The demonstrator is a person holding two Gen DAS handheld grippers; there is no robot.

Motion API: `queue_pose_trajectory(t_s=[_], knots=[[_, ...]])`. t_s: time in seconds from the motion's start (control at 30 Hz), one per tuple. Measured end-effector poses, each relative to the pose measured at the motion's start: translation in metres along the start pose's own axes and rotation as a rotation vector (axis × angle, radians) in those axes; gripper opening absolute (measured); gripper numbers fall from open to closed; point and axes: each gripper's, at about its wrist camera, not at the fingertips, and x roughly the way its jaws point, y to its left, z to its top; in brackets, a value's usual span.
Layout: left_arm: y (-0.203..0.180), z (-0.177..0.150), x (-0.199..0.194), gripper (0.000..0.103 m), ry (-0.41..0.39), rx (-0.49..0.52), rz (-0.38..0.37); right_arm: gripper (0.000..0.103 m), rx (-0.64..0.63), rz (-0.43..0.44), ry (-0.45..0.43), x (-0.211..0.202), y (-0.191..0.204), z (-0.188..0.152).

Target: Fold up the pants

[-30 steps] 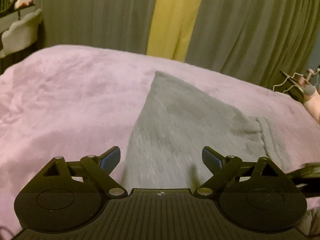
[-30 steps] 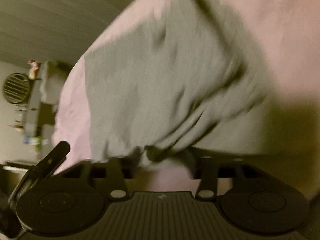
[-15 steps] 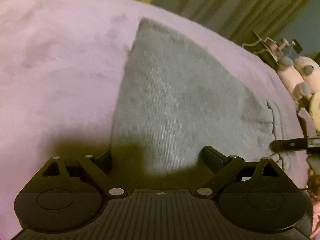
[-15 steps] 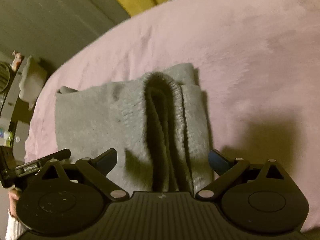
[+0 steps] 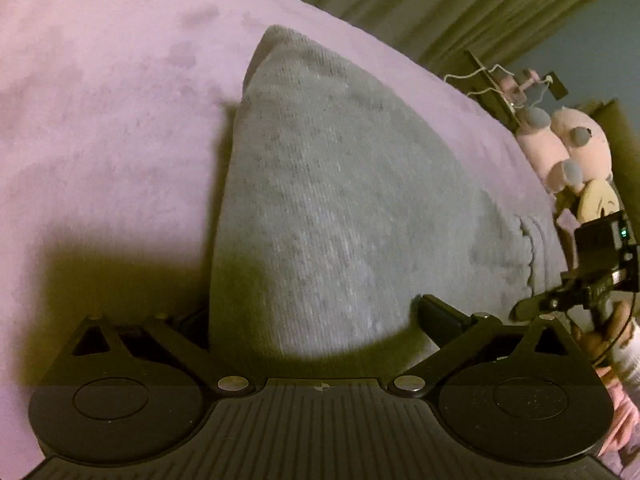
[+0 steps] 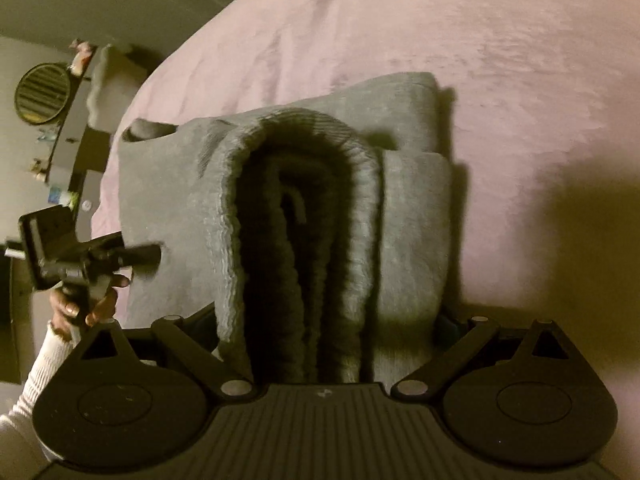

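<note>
Grey knit pants (image 5: 340, 200) lie folded into a thick bundle on a pink blanket (image 5: 100, 120). My left gripper (image 5: 312, 316) is open, its jaws straddling the near edge of the bundle; the left fingertip is hidden behind the cloth. In the right wrist view the pants (image 6: 320, 220) show their ribbed waistband, open as a dark pocket. My right gripper (image 6: 328, 320) is open around the waistband end, both fingertips partly hidden by fabric. Each gripper shows in the other's view: the right one (image 5: 580, 280), the left one (image 6: 80, 256).
The pink blanket (image 6: 480, 80) covers the whole bed. Plush toys (image 5: 560, 152) sit off the bed's right side. Olive curtains (image 5: 440, 0) hang behind. A dark shelf with a round fan (image 6: 42, 92) stands beyond the bed's far left.
Both grippers came down low over the pants. The right gripper let go of the lifted cloth and opened; the pants now lie folded and still. The left gripper moved closer to the bundle's edge.
</note>
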Motion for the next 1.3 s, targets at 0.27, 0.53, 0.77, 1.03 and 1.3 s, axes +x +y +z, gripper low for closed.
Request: queue_pose_trajectory(t_s=[0.27, 0.53, 0.77, 1.03, 1.3], knots=[[-0.008, -0.003, 0.013, 0.102, -0.065, 0.089, -0.078, 0.098, 0.026, 0.170, 0.022, 0.009, -0.009, 0.003], [-0.046, 0.003, 0.010, 0.062, -0.011, 0.046, 0.107, 0.066, 0.009, 0.024, -0.047, 0.013, 0.014, -0.003], [-0.089, 0.004, -0.006, 0.036, -0.062, 0.102, 0.197, 0.055, -0.004, -0.125, -0.117, 0.012, 0.057, -0.011], [-0.101, 0.036, -0.038, 0.032, -0.141, 0.108, 0.129, 0.054, -0.017, -0.097, -0.197, -0.017, 0.076, -0.005], [-0.086, 0.099, 0.000, 0.034, -0.175, 0.040, 0.147, 0.054, 0.025, -0.103, -0.304, -0.037, 0.068, 0.061]])
